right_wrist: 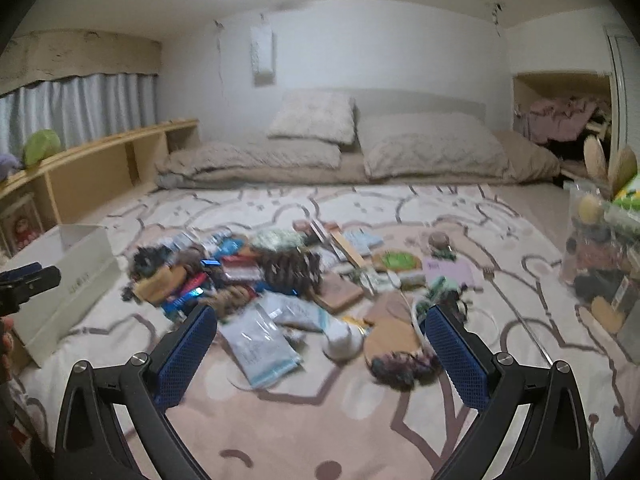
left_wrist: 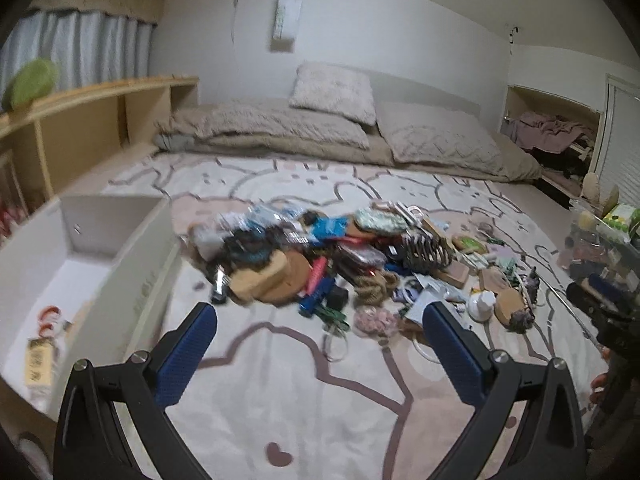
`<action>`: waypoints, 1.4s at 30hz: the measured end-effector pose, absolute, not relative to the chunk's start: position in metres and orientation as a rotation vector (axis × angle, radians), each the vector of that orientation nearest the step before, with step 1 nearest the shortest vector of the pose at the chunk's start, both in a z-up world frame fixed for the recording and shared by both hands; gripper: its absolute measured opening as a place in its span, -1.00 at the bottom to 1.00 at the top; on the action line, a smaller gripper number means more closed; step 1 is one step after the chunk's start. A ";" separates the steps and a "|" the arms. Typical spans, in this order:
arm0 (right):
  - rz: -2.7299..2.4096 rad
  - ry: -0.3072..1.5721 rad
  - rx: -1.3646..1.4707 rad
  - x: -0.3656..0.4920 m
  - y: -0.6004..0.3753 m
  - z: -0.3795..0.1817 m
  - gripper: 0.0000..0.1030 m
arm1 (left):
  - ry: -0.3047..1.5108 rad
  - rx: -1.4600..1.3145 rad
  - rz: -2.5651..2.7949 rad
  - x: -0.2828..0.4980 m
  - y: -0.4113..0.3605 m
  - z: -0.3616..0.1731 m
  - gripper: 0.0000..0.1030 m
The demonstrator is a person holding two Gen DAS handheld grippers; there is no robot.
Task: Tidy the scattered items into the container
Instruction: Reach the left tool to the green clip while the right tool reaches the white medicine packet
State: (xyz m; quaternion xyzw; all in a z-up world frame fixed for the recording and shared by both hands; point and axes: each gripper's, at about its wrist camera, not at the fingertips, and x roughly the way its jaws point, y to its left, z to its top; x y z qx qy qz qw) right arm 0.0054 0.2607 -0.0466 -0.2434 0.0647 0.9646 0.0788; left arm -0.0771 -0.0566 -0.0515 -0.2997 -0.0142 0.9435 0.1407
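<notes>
A pile of scattered small items (left_wrist: 320, 256) lies on a pink patterned blanket: cork pieces (left_wrist: 272, 280), a rope coil (left_wrist: 372, 286), packets and a white cup (left_wrist: 482, 306). A white open box (left_wrist: 120, 248) stands at the left with a few things inside. My left gripper (left_wrist: 320, 316) is open and empty, held above the blanket short of the pile. My right gripper (right_wrist: 320, 320) is open and empty over a clear packet (right_wrist: 260, 348) and the white cup (right_wrist: 340, 340). The box also shows in the right wrist view (right_wrist: 68, 280).
A clear bin (right_wrist: 600, 264) full of objects stands at the right edge. Pillows (right_wrist: 432, 144) and folded bedding lie behind the pile. A wooden shelf (left_wrist: 100, 120) runs along the left wall. The other gripper's body shows at the right edge (left_wrist: 608, 308).
</notes>
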 end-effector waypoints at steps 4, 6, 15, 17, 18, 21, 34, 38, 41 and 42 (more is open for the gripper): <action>2.855 0.297 -0.777 0.001 0.277 -0.061 1.00 | -0.041 -0.932 2.690 -0.090 -0.047 -0.072 1.00; 2.825 0.325 -0.801 -0.003 0.284 -0.069 1.00 | -0.031 -0.957 2.678 -0.095 -0.041 -0.082 1.00; 2.687 0.504 -0.921 -0.016 0.314 -0.103 1.00 | -0.055 -1.082 2.603 -0.138 -0.024 -0.122 0.94; 2.671 0.548 -0.952 -0.017 0.318 -0.109 1.00 | -0.091 -1.116 2.571 -0.150 -0.021 -0.129 0.81; 2.662 0.569 -0.963 -0.018 0.320 -0.113 1.00 | -0.107 -1.131 2.558 -0.155 -0.019 -0.132 0.80; 2.641 0.607 -0.985 -0.019 0.324 -0.119 1.00 | -0.134 -1.179 2.539 -0.169 -0.013 -0.144 0.70; 2.713 0.534 -1.170 -0.042 0.281 -0.137 1.00 | -0.235 -1.324 2.550 -0.214 0.003 -0.184 0.15; 2.820 0.344 -1.231 -0.059 0.251 -0.135 1.00 | -0.219 -1.307 2.560 -0.215 0.004 -0.186 0.06; 2.912 0.192 -1.289 -0.074 0.231 -0.133 1.00 | -0.213 -1.302 2.574 -0.214 0.000 -0.188 -0.22; 2.934 0.153 -1.309 -0.078 0.226 -0.132 1.00 | -0.218 -1.301 2.576 -0.214 -0.002 -0.189 -0.26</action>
